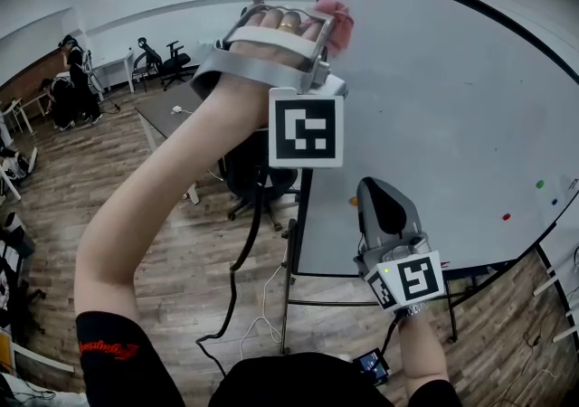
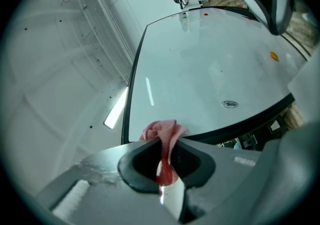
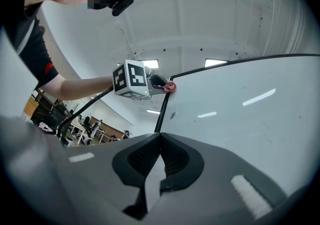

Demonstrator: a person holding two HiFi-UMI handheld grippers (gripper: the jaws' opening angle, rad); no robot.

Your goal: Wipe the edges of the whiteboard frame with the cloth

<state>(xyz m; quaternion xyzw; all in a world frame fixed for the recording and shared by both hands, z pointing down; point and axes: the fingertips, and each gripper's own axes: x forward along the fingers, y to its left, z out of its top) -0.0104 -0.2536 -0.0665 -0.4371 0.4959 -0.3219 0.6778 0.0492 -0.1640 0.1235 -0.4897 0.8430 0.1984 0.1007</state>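
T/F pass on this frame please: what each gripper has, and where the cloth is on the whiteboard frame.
1. The left gripper is shut on the cloth. True.
2. The cloth is at the bottom edge of the whiteboard frame. False: in the head view it is at the frame's top left corner.
3. The right gripper holds a second cloth. False: its jaws are together with nothing between them.
4. An orange dot sits on the white surface near the frame's left edge. True.
5. The right gripper is raised above the left one. False: in the head view it is lower, in front of the board's lower part.
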